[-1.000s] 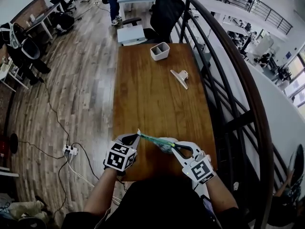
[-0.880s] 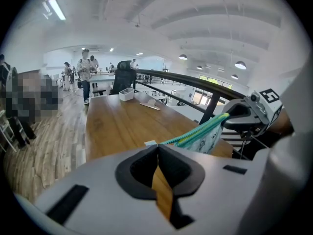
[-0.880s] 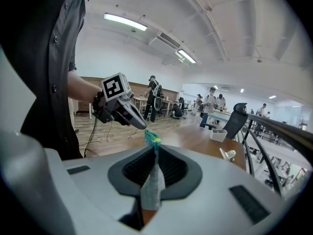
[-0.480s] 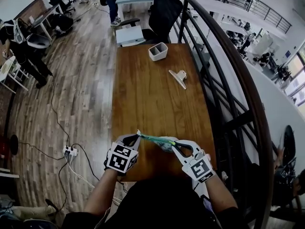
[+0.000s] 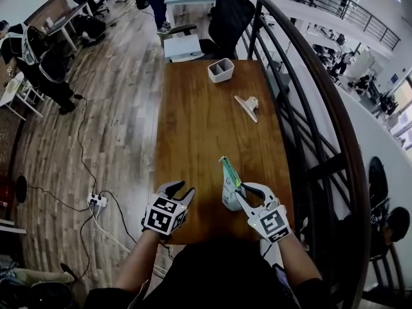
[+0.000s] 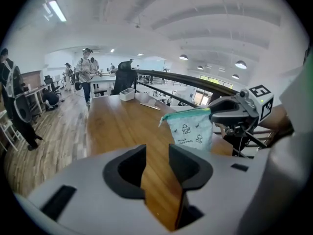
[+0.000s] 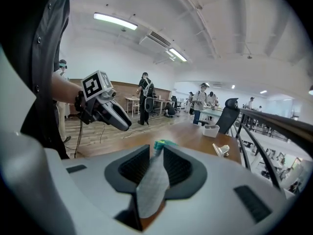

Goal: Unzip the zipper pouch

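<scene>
A pale mint zipper pouch (image 5: 228, 187) with a green zipper edge is in my right gripper (image 5: 242, 190), near the front right of the wooden table (image 5: 199, 127). In the right gripper view the fabric (image 7: 152, 182) fills the gap between the pads, whose jaws are opening. From the left gripper view the pouch (image 6: 190, 129) hangs upright from the right gripper (image 6: 215, 114). My left gripper (image 5: 180, 190) sits apart to the left, jaws opening, with only bare table between them (image 6: 157, 163).
A white two-part container (image 5: 220, 69) and a beige clip (image 5: 246, 105) lie at the table's far end. A dark railing (image 5: 302, 108) runs along the right side. An office chair (image 5: 230, 15) stands beyond the table. Cables and a power strip (image 5: 96, 201) lie on the floor at left.
The left gripper has let go of the pouch's left end and opened. The pouch, earlier stretched between both grippers, now stands at the right gripper alone.
</scene>
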Tool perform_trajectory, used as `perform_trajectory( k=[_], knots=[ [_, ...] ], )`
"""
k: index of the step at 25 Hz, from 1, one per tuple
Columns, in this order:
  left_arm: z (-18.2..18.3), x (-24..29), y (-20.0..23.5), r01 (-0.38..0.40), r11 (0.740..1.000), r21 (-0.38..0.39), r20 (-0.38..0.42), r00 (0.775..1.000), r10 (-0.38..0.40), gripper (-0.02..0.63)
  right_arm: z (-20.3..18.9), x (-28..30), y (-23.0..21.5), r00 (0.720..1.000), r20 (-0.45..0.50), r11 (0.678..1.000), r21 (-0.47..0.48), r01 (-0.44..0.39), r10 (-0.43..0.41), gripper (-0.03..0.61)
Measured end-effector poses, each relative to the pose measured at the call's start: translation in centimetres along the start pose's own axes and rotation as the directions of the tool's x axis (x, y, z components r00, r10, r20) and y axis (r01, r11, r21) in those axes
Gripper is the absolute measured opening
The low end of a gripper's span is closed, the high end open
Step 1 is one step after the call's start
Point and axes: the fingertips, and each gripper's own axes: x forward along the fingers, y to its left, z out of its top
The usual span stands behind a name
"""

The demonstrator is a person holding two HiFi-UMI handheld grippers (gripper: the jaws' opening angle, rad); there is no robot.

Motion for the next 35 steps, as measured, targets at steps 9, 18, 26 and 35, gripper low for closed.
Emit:
perform_trajectory(
  k=[9, 18, 26, 35],
  knots=[
    [-0.2, -0.2, 0.3, -0.011, 1.0, -0.023, 0.011, 1.0, 0.011, 0.151, 1.2, -0.1, -1.0, 0.999, 0.032, 1.0, -0.007, 0.022, -0.022, 0.097],
    [1.1, -1.0, 0.7, -0.019, 0.998, -0.051, 0.09, 0.996, 0.024, 0.136, 0.9, -0.7, -0.8, 0.999, 0.035, 1.0, 0.004, 0.024, -0.024, 0.087],
    [4.0, -5.7, 1.2, -0.043, 0.997, -0.057, 0.312, 0.948, 0.059, 0.04, 3.9, -3.7, -1.7, 0.98, 0.138, 0.984, 0.125, 0.127, -0.144, 0.038],
    [3.3, -11.6, -0.4, -0.027, 1.0, -0.011, 0.471, 0.882, 0.029, 0.021, 4.6, -9.0, 1.0, 0.936, 0.191, 0.937, 0.249, 0.245, -0.296, 0.0]
  ],
)
